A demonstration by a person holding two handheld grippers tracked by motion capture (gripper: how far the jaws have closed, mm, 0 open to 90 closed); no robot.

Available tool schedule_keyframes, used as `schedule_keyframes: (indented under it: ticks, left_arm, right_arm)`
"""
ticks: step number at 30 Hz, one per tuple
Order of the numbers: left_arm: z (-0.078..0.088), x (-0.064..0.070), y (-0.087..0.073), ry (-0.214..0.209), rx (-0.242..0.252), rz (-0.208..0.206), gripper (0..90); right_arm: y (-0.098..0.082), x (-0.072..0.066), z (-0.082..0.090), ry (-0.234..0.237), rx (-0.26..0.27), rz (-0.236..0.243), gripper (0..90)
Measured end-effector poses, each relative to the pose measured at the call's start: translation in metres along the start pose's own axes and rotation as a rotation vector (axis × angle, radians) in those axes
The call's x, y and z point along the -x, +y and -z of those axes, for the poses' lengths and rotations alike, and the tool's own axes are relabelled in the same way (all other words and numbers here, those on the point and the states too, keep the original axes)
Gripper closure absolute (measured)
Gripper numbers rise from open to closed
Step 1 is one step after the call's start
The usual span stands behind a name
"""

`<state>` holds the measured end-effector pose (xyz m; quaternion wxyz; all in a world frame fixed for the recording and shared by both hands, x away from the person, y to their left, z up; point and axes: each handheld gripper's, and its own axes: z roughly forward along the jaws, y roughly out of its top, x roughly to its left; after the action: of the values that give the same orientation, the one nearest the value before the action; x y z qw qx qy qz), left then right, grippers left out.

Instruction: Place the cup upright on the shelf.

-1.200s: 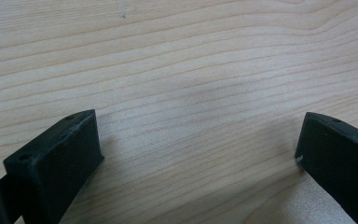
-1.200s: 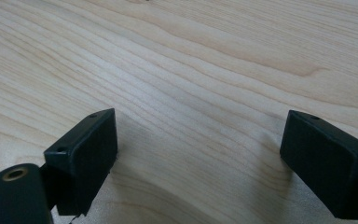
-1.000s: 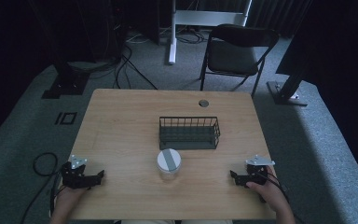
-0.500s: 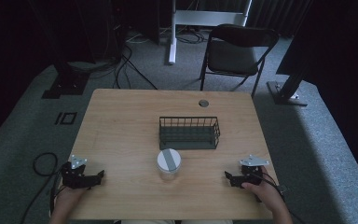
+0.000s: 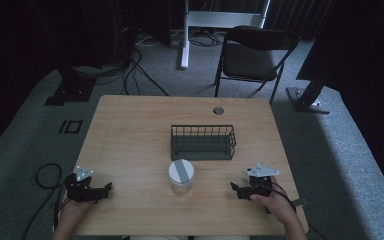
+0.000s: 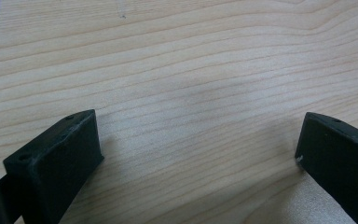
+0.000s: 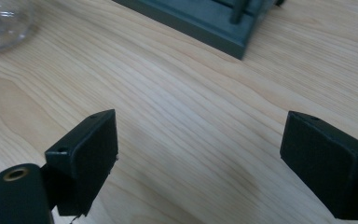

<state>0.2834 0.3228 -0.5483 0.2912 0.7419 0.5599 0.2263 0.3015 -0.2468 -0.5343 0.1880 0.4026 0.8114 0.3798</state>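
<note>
A clear jar with a white lid (image 5: 181, 173) stands on the wooden table (image 5: 130, 135), just in front of a dark wire basket (image 5: 203, 142). My left gripper (image 5: 105, 189) rests near the table's front left corner, open, its jaws wide over bare wood (image 6: 191, 107). My right gripper (image 5: 234, 188) sits at the front right, open, pointing left toward the jar. In the right gripper view (image 7: 198, 154) the jar's glass base (image 7: 2, 25) shows at the top left and the basket's corner (image 7: 214, 18) at the top.
A small round grommet (image 5: 218, 110) sits near the table's far edge. A black folding chair (image 5: 255, 55) stands behind the table. Cables (image 5: 45, 175) lie on the grey carpet at the left.
My right gripper has shifted left along the front of the table toward the jar. The left gripper, jar and basket have stayed put.
</note>
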Motion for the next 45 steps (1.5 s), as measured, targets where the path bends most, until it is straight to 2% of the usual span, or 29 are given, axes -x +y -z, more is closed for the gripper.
schedule_keyframes:
  ticks: [5, 14, 21, 38, 45]
  left_arm:
    - [0.0, 0.0, 0.0, 0.0, -0.001, 0.0, 0.2]
    - [0.0, 0.0, 0.0, 0.0, 0.0, 0.0, 0.1]
    - [0.0, 0.0, 0.0, 0.0, 0.0, 0.0, 0.1]
    - [0.0, 0.0, 0.0, 0.0, 0.0, 0.0, 0.2]
    - [0.0, 0.0, 0.0, 0.0, 0.0, 0.0, 0.2]
  right_arm:
    - [0.005, -0.01, -0.004, 0.028, 0.0, 0.025, 10.8]
    - [0.019, -0.032, -0.006, 0.101, 0.038, 0.06, 10.8]
    - [0.028, -0.048, -0.012, 0.141, 0.049, 0.095, 10.8]
    - [0.035, -0.076, -0.028, 0.239, 0.049, 0.166, 10.8]
    - [0.039, -0.09, -0.034, 0.273, 0.066, 0.174, 10.8]
